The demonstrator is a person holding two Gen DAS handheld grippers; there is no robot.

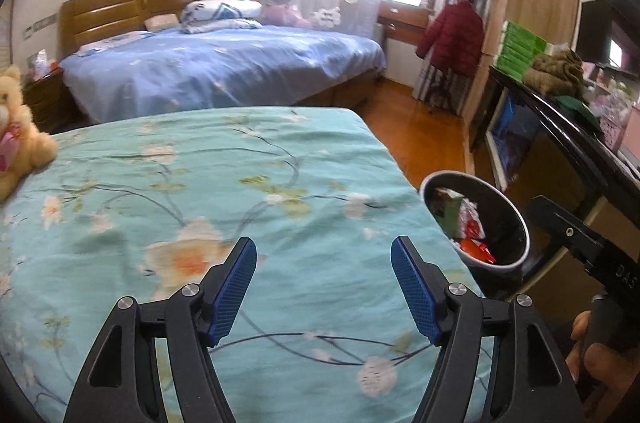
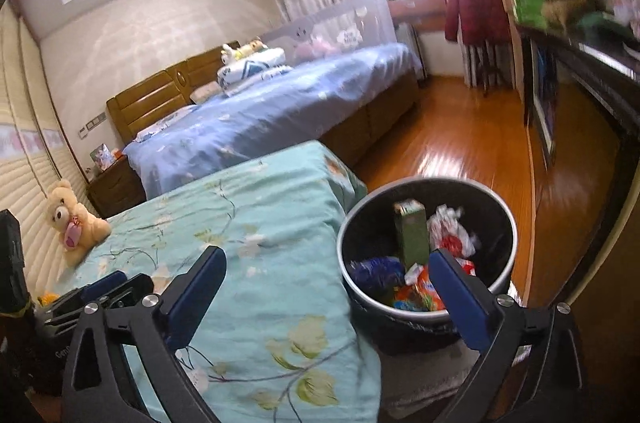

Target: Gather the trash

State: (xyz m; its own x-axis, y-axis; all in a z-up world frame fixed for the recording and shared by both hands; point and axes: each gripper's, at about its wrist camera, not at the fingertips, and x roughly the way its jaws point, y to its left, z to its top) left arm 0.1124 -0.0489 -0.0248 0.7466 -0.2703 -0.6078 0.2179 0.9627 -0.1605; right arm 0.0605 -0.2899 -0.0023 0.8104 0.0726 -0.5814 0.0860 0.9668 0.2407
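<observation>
With both the left gripper (image 1: 324,255) and right gripper (image 2: 328,267) spread empty, the light, crinkly wrappers (image 2: 416,293) are judged best pinched by a loose fold.

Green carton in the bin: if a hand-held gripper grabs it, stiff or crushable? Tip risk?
The green carton looks like thin card, so probably light and apt to dent under a hard squeeze. It stands upright among loose wrappers in the trash bin, so a nudge would likely topple it.
</observation>
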